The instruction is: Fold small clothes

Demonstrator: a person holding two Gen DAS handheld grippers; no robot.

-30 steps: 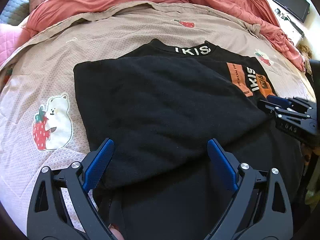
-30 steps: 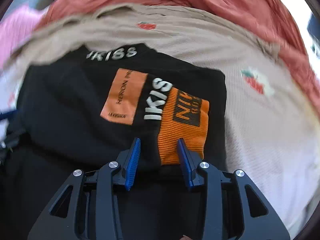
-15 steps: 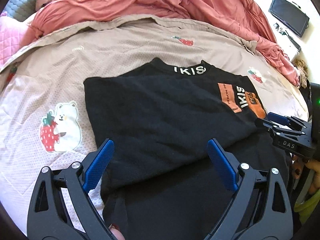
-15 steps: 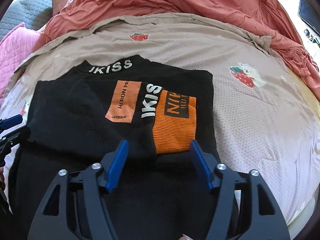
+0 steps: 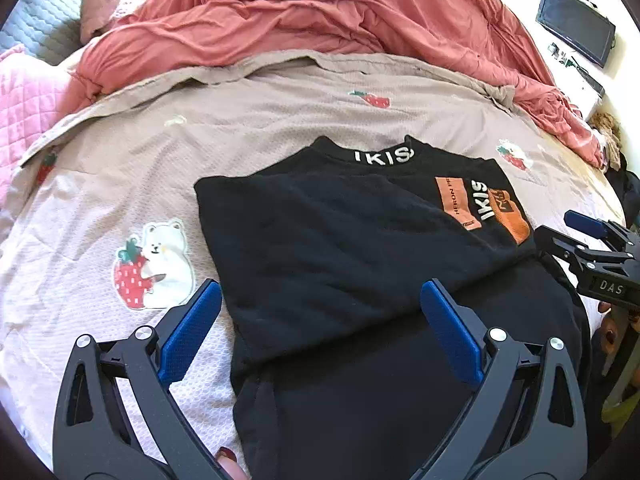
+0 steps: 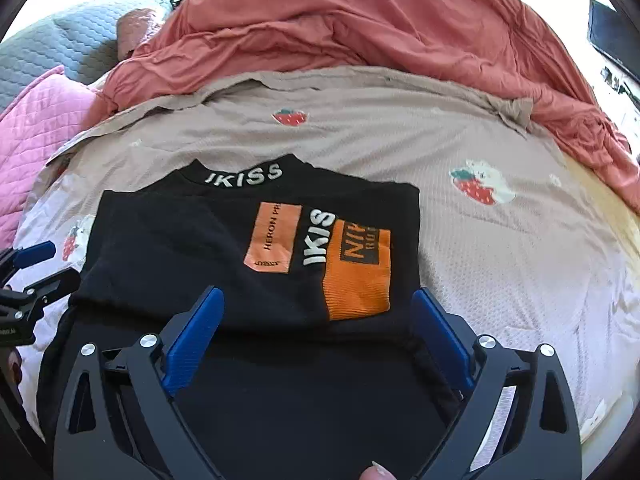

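Black sweatshirt (image 5: 340, 240) flat on strawberry-print bedspread (image 5: 240, 128), collar far, orange patches at right. Sleeves and sides already folded inward into rectangle; near hem part not yet doubled up, likely last fold. Left gripper (image 5: 320, 328) wide open, empty. Right gripper (image 6: 316, 332) jaws just spreading, nothing clamped, hovering over near edge.

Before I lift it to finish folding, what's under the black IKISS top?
The black IKISS top lies on a beige strawberry-print bedspread, sleeves folded over its body. Whatever sits directly beneath the fabric is covered.
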